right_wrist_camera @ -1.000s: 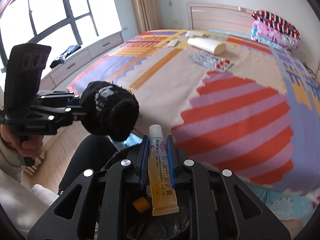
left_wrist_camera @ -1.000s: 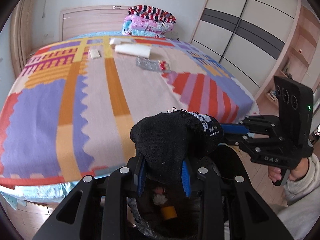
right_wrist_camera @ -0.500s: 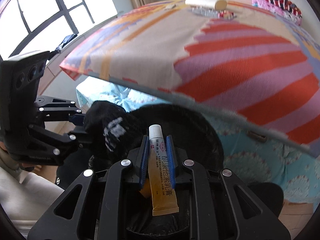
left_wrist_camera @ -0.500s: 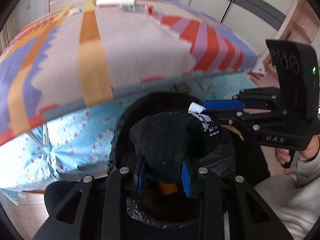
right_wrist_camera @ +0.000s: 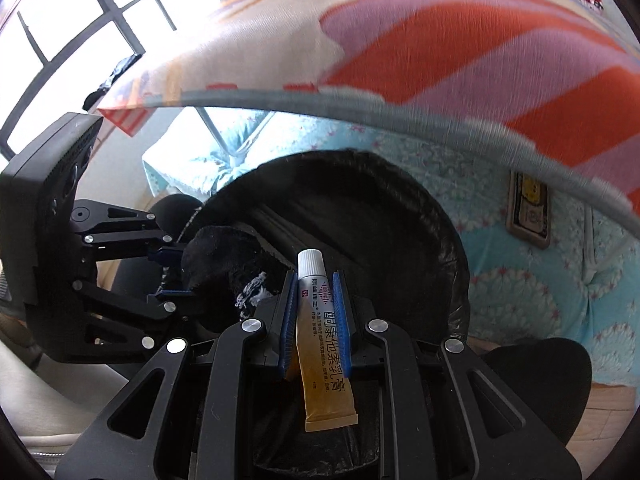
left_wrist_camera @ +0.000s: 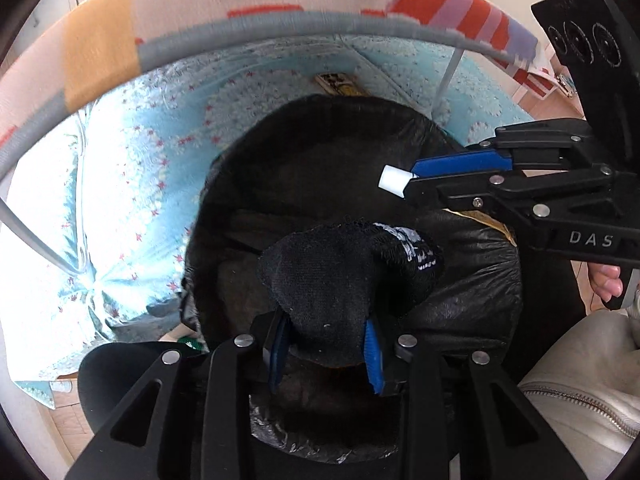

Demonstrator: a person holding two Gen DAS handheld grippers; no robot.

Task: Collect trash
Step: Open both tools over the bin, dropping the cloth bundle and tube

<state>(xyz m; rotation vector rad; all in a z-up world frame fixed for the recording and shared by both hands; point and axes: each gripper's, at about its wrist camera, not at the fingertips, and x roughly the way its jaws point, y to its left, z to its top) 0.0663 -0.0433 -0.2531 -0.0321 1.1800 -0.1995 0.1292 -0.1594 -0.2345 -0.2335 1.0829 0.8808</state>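
Both claws have been lowered over the bin (left_wrist_camera: 304,184): left claw (left_wrist_camera: 326,344) gripping the sock (left_wrist_camera: 332,280), right claw (right_wrist_camera: 316,312) the ointment tube (right_wrist_camera: 324,332); release is judged next.

Daylight pours in from the large black-framed window (right_wrist_camera: 76,36) at the upper left of the right wrist view, where the panes are blown out to pure white, and it also washes out the pale blue floral bed skirt (left_wrist_camera: 120,208) at the left of the left wrist view. The black plastic-lined trash bin (right_wrist_camera: 360,216) swallows detail in deep shadow. The striped orange, lilac and red bedspread (right_wrist_camera: 440,40) is smeared by motion blur, and both fisheye views bend straight edges and darken at the corners.
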